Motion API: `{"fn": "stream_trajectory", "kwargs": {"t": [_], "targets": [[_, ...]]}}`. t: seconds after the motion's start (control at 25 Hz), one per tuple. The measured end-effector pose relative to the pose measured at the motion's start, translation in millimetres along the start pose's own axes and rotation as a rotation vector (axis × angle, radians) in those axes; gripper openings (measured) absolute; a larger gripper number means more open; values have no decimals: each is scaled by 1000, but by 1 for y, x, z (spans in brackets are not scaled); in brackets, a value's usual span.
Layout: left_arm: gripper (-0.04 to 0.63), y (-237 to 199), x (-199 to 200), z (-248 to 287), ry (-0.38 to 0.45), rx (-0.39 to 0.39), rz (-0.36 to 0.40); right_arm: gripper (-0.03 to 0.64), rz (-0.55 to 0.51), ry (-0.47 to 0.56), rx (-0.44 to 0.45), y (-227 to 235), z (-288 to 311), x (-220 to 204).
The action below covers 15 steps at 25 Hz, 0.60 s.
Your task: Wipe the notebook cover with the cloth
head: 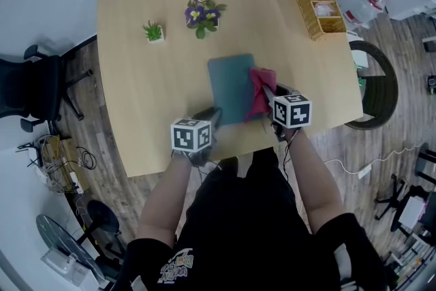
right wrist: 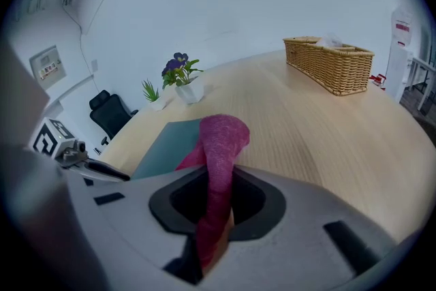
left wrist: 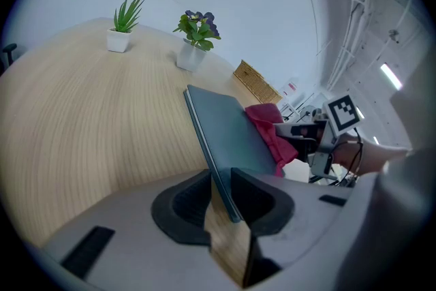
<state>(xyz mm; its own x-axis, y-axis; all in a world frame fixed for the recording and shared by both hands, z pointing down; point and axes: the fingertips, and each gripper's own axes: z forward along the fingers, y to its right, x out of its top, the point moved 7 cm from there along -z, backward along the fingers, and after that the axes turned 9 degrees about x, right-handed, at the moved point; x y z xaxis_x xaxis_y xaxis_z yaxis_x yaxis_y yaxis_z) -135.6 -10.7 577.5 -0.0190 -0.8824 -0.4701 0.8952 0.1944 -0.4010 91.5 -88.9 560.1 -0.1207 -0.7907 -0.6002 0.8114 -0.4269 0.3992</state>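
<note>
As the head view looks down, the teal notebook [head: 230,86] lies near the counter's [head: 150,92] front edge. In the left gripper view, the left tool [left wrist: 219,191] clamps the notebook's edge. In the right gripper view, the right tool [right wrist: 214,204] pinches the pink cloth [right wrist: 221,140], which is draped onto the cover.

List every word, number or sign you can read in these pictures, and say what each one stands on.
No text here can be read.
Left marker cube and right marker cube: square codes only, no words.
Red-and-white sign beyond the table: blurred, unreadable.
Wall panel: print too small.
Shirt print: too small to read.
</note>
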Motion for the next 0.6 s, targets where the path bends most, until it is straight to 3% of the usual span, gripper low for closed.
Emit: {"fn": "stream_trajectory", "kwargs": {"t": [0.24, 0.6], "targets": [[84, -2, 1, 0, -5, -9, -8, 66, 24, 77, 56, -11, 3, 17], [84, 1, 1, 0, -6, -10, -9, 66, -109, 49, 201, -75, 52, 59]]}}
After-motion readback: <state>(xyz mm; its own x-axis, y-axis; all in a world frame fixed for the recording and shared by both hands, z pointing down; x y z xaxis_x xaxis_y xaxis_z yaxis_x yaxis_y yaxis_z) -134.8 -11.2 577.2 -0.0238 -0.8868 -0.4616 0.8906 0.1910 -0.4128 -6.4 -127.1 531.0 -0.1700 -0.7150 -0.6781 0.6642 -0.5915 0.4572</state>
